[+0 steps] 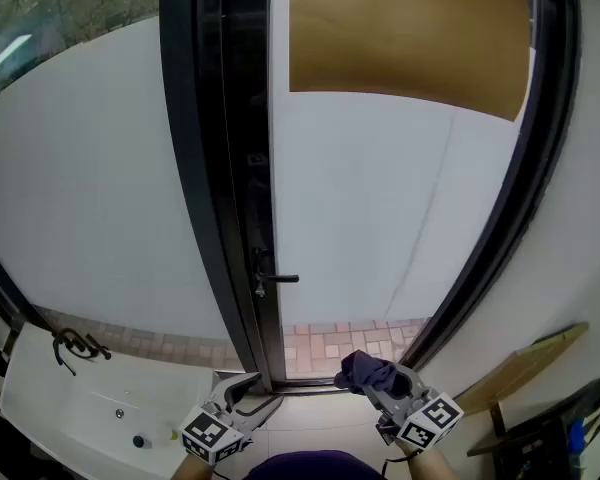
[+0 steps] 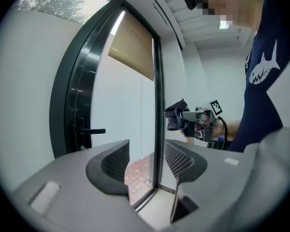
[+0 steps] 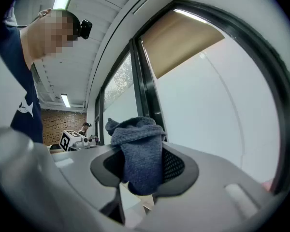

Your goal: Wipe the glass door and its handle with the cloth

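Observation:
A tall glass door (image 1: 380, 208) in a black frame fills the head view, its black lever handle (image 1: 276, 279) low on the left edge. My right gripper (image 1: 372, 380) is shut on a dark blue cloth (image 1: 365, 372), low and just short of the door's bottom. The cloth (image 3: 137, 156) bulges out between the jaws in the right gripper view. My left gripper (image 1: 244, 392) stands open and empty near the frame's foot. In the left gripper view the handle (image 2: 91, 130) shows at the left and the cloth (image 2: 175, 117) further right.
A tan roller blind (image 1: 410, 33) covers the top of the glass. A white sill or ledge (image 1: 100, 408) with a black hook lies at lower left. A wooden board (image 1: 525, 366) leans at right. Brick paving (image 1: 330, 343) shows through the glass.

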The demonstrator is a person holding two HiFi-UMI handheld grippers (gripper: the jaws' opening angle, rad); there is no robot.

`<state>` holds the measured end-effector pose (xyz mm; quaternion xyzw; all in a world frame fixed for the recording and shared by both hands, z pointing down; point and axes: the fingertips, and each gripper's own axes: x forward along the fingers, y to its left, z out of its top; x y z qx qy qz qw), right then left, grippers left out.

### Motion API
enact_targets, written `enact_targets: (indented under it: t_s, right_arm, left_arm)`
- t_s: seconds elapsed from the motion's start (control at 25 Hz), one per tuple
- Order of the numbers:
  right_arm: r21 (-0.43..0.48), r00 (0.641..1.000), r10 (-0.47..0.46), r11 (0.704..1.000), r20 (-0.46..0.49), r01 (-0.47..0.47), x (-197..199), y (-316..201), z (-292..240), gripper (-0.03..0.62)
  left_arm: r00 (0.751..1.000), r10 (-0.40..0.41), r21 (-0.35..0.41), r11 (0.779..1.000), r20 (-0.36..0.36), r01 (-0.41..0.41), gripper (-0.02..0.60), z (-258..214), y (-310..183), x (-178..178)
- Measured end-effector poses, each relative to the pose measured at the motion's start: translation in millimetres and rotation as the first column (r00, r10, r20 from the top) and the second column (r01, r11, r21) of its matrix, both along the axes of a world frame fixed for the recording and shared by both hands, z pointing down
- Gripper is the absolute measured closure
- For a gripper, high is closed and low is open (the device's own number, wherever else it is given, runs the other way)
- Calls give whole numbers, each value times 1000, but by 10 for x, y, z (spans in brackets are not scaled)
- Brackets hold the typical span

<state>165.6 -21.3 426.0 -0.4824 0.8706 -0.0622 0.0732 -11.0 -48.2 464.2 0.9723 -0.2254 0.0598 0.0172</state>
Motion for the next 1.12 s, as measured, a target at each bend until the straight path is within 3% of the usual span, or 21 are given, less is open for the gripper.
enact_targets:
  t_s: [0.32, 0.64, 1.0, 1.12]
  right_arm:
    - [48, 999, -1, 999, -32, 3, -343, -356, -186, 442]
    - [113, 988, -45, 992, -151, 62, -616, -882, -501, 442]
    - [176, 921, -67, 974, -384, 144, -865, -1734, -742, 442]
    - [228, 875, -66, 953, -479, 197, -1055, -2055, -902, 442]
  left_arm:
    - [1000, 17, -10, 1000, -13, -17, 357, 56, -145, -259]
    - [999, 39, -32, 999, -33, -40, 357, 113, -161, -276]
    - [999, 33, -24, 999, -22, -33, 357, 132, -229, -242]
    - [1000, 17, -32, 999, -18, -18, 357, 159, -296, -243]
